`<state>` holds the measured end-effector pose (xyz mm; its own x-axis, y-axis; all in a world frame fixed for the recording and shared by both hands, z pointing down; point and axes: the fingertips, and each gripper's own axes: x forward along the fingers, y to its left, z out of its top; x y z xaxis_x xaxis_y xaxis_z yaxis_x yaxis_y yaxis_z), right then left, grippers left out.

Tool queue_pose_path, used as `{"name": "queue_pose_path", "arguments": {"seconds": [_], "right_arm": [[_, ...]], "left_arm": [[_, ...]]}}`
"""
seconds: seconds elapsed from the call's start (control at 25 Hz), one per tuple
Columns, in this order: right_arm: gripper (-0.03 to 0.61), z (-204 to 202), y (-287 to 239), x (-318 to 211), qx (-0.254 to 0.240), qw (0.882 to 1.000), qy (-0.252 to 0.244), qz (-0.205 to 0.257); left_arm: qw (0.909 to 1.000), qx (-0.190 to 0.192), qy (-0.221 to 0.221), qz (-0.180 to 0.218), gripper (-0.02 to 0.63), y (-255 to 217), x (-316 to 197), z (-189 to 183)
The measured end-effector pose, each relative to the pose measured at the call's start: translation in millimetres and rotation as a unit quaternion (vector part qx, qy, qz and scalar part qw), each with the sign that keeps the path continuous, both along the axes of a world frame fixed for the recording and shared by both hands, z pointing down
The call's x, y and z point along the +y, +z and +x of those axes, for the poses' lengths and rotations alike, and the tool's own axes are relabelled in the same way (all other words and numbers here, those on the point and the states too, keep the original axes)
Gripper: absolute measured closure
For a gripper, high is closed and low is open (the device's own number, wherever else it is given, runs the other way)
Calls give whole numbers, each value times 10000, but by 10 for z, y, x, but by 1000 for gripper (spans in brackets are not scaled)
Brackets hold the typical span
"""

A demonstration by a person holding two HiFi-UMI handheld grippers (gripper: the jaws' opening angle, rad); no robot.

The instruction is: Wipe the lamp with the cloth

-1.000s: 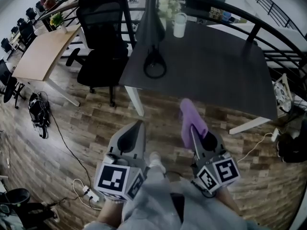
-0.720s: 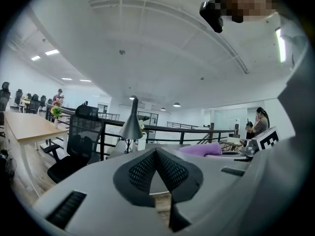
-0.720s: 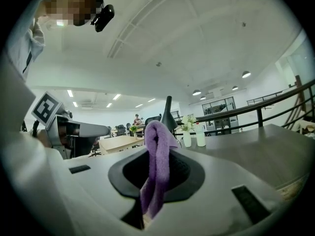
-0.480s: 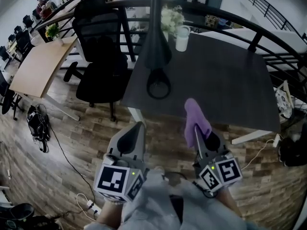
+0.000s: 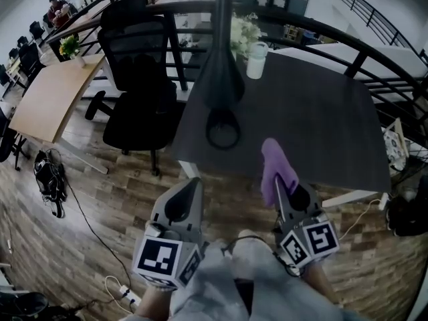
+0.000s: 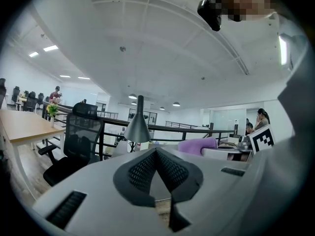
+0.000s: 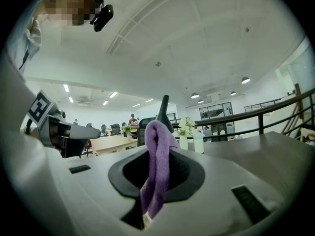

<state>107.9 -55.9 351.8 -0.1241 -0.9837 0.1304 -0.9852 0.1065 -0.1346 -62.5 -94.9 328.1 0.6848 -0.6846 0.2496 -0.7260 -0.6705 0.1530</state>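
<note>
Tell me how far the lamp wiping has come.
Done: the right tool is shut on the purple cloth. In hand: both tools are held short of the table; the left tool is shut, empty. Left: all the wiping, since the cloth does not touch the lamp.

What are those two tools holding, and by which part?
Right tool pinches the purple cloth near its bottom, folded top sticking out. Left tool is shut, empty.

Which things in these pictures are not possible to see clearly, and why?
Lamp, right gripper view: mostly behind the purple cloth held in the right tongs.
Lamp's base, left gripper view: hidden by the closed left tongs.
White bottle, its label, head view: too small.
Dust on the lamp, head view: shade too dark.
</note>
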Motion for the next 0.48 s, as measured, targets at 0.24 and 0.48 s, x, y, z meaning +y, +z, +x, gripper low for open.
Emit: {"name": "queue_pose_path", "arguments": {"seconds": [0.24,0.48], "right_arm": [[528,116,-41,-261,44,9999,-93,69],[528,312,-120,-729,88,9993,-284,210]], "left_arm": [[10000,-3,-67,42,614,-3,-141,75],[9994,-115,-314,-28,614,16,-363,155]]}}
